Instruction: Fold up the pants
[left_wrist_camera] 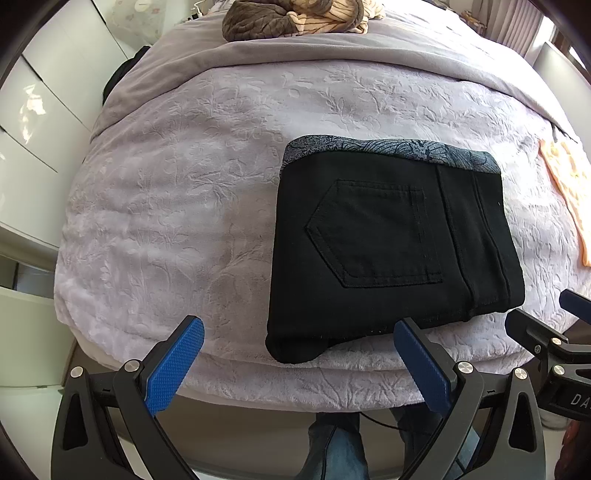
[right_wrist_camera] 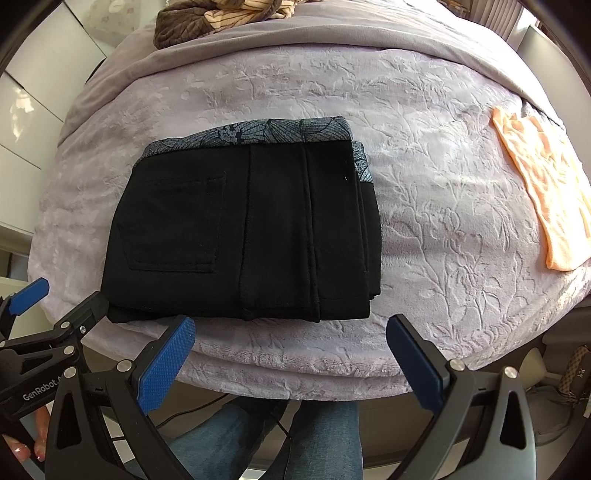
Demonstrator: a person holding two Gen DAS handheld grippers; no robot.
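The black pants (left_wrist_camera: 388, 243) lie folded into a compact rectangle on the lilac bedspread, back pocket up, with a grey flower-print lining showing along the far edge. They also show in the right wrist view (right_wrist_camera: 251, 229). My left gripper (left_wrist_camera: 299, 332) is open and empty, held just off the near edge of the bed in front of the pants. My right gripper (right_wrist_camera: 291, 328) is open and empty, also just in front of the pants. Each gripper shows at the edge of the other's view.
The lilac embossed bedspread (left_wrist_camera: 177, 206) covers the bed (right_wrist_camera: 443, 221). An orange garment (right_wrist_camera: 543, 192) lies at the right. A brown and striped pile of clothes (left_wrist_camera: 291, 16) sits at the far end. White cabinets (left_wrist_camera: 40, 110) stand to the left. The person's legs (right_wrist_camera: 314, 435) are below.
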